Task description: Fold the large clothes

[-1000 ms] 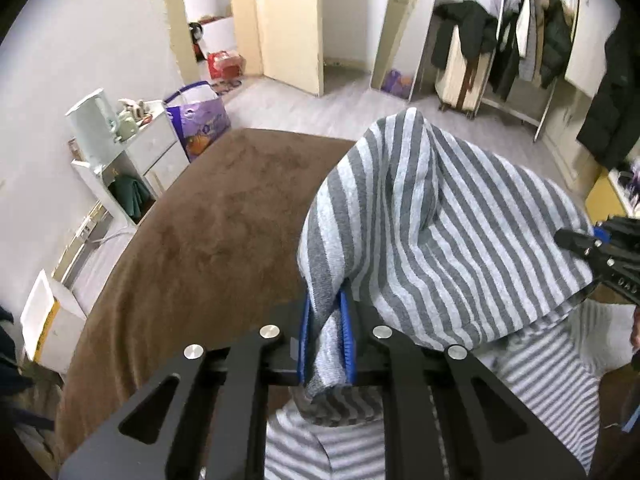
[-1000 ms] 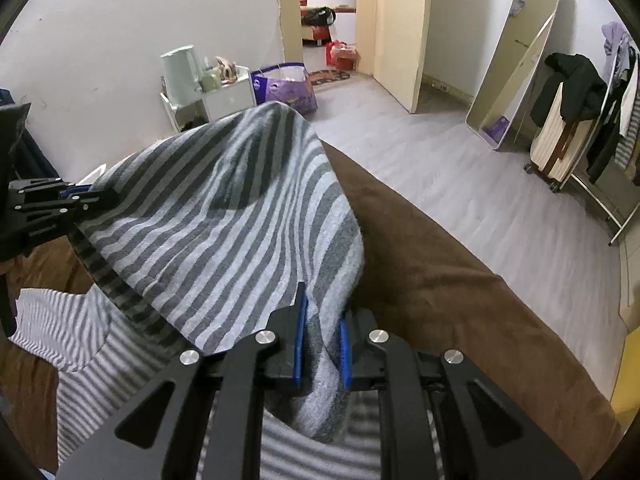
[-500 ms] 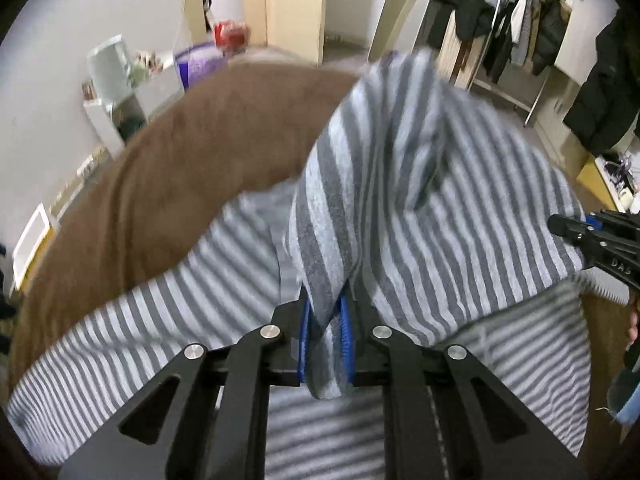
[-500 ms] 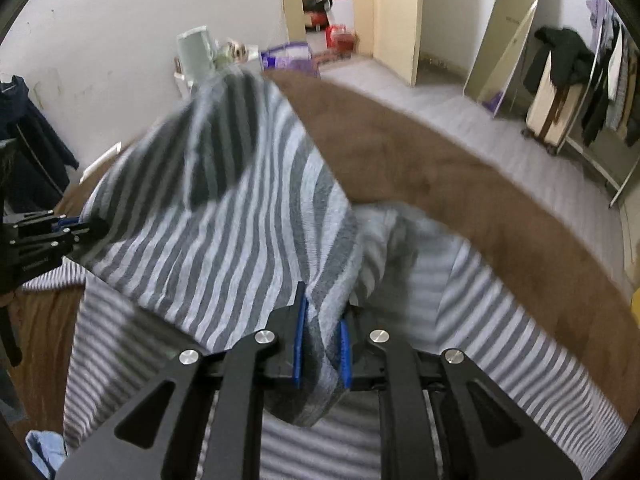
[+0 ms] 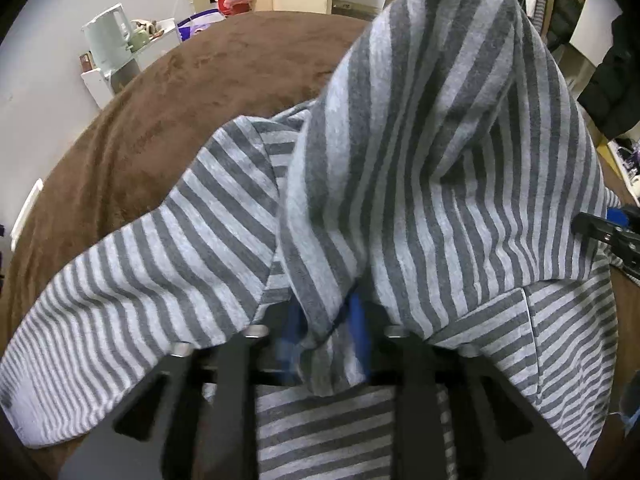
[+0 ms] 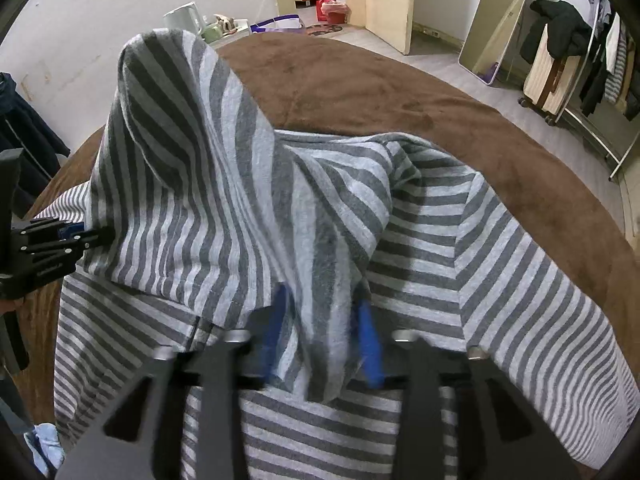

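A large grey-and-white striped garment [image 5: 440, 168] lies on a brown bed [image 5: 180, 92], its lower body and sleeves spread flat. My left gripper [image 5: 326, 332] is shut on a fold of its hem, which stands up like a tent in front of the camera. My right gripper [image 6: 324, 328] is shut on the other end of that raised fold [image 6: 192, 184]. The right gripper also shows at the right edge of the left wrist view [image 5: 608, 232], and the left gripper shows at the left edge of the right wrist view [image 6: 60, 240]. The raised cloth hides the fingertips.
The brown bed [image 6: 360, 88] extends beyond the garment. A white shelf with a kettle [image 5: 110, 40] stands at the bed's far left. A mirror [image 6: 496, 24], a suitcase [image 6: 544, 72] and a clothes rack stand by the far wall.
Both grippers have come down and forward with the hem. The bed and the spread garment now fill both views. Both blue-padded jaws look slightly wider apart around the cloth.
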